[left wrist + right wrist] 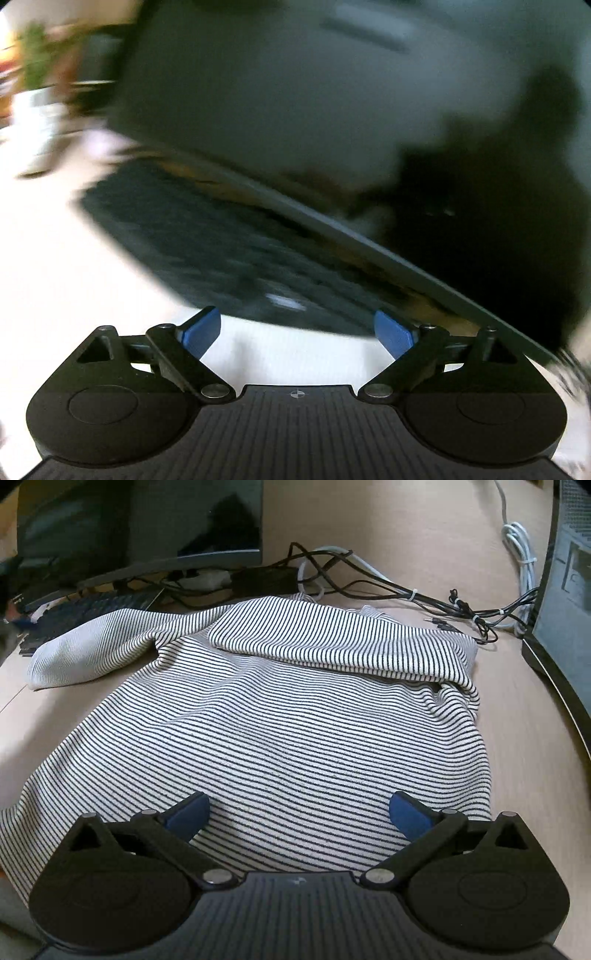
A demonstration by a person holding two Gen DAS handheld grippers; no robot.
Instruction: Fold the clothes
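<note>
A black-and-white striped shirt (280,716) lies spread on the wooden desk (524,746) in the right wrist view, its far part folded over toward me and one sleeve (85,657) stretched to the left. My right gripper (298,812) is open and empty, just above the shirt's near hem. My left gripper (297,330) is open and empty over a pale surface; that view is blurred and only a blurred striped scrap (570,373), perhaps the shirt's edge, shows at its far right.
A dark monitor (140,524) and black keyboard (88,609) stand at the back left, with tangled cables (388,587) behind the shirt. A black computer case (565,590) stands at the right. In the left wrist view the keyboard (221,243) and monitor (295,92) are close ahead.
</note>
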